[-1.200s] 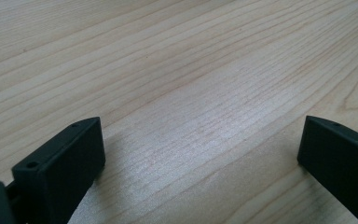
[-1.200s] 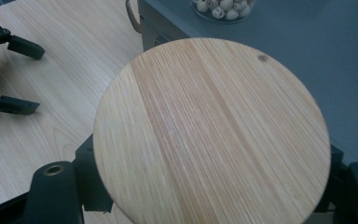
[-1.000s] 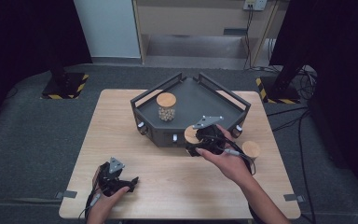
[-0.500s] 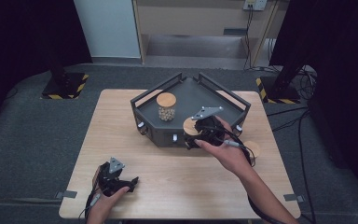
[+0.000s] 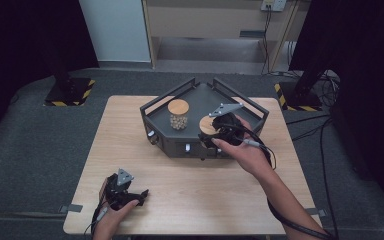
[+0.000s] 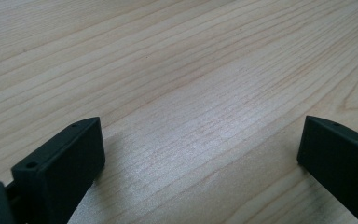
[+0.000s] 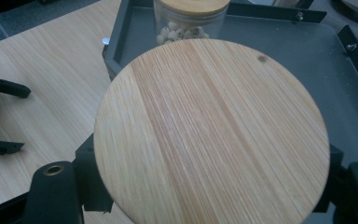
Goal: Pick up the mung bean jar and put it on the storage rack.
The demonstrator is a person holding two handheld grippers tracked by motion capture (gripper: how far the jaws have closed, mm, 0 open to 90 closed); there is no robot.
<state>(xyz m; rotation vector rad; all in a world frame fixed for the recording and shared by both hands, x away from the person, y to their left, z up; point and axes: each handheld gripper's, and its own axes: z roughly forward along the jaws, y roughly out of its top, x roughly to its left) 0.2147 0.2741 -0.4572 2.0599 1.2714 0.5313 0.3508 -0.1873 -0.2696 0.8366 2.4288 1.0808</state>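
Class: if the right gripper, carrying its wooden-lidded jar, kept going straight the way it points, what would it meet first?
Probably the other jar, the one holding pale beads, which stands directly ahead on the dark tray. The right gripper is shut on the wooden-lidded jar; depth is uncertain.

The tray (image 5: pixel 260 107) sits at the table's (image 5: pixel 195 195) far edge; a jar (image 5: pixel 178 114) stands in its left half.

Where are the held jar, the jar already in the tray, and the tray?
held jar (image 7: pixel 212 135), right gripper view, middle of its wooden lid
jar in the tray (image 5: pixel 178 115), high view, side just under the lid
tray (image 5: pixel 167 143), high view, front left wall
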